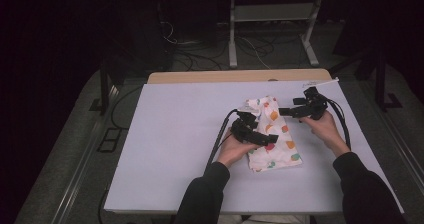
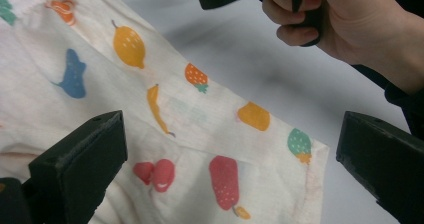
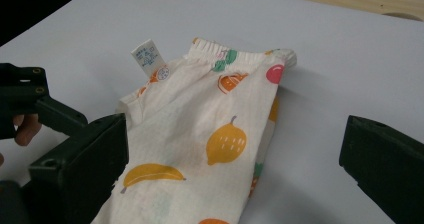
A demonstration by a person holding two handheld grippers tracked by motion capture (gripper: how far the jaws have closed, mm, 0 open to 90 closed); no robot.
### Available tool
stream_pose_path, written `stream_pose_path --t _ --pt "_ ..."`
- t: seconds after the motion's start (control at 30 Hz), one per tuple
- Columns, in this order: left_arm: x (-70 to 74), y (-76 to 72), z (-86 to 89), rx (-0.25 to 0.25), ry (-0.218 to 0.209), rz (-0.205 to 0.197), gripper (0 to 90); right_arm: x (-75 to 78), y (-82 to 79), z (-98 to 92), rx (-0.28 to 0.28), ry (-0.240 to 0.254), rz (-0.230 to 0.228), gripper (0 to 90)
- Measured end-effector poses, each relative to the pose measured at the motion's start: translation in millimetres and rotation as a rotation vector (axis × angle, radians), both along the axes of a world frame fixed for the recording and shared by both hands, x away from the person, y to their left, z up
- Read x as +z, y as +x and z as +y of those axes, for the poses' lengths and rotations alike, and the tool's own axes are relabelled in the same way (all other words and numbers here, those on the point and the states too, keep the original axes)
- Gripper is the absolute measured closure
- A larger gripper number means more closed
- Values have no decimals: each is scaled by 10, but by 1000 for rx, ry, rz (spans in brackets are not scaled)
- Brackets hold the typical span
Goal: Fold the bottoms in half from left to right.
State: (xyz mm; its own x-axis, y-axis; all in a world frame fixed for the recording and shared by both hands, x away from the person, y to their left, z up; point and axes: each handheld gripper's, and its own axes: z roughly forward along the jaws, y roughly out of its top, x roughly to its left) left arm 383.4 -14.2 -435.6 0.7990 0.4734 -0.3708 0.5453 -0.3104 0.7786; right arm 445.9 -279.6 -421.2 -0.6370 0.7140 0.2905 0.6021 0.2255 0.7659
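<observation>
A small white garment (image 1: 272, 134) printed with coloured fruit lies folded on the white table top, its elastic waistband (image 3: 235, 56) and a care label (image 3: 148, 57) at the far end. My left gripper (image 1: 270, 138) hovers over the garment's near half, jaws wide open, with the printed cloth (image 2: 200, 129) between and below them. My right gripper (image 1: 285, 111) sits at the garment's right edge near the waistband, jaws open too, nothing held; the cloth (image 3: 215, 139) lies under them.
The white sheet (image 1: 170, 134) covers a wooden table (image 1: 225, 76) whose far edge shows. Cables trail from both grippers. Beyond the table stand a metal frame (image 1: 272, 29) and loose floor cables. Broad bare surface lies left of the garment.
</observation>
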Motion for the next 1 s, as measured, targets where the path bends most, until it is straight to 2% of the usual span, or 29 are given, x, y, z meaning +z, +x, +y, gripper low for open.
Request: stream_pose_path --t 0.67,0.83,1.0 --pt "68 123 206 51 -5 -14 0 -56 9 46 14 -4 11 0" --pt "82 185 249 63 4 -15 0 -84 32 55 13 -7 17 0" --pt "102 268 295 76 -5 -24 0 -114 75 39 0 7 18 0"
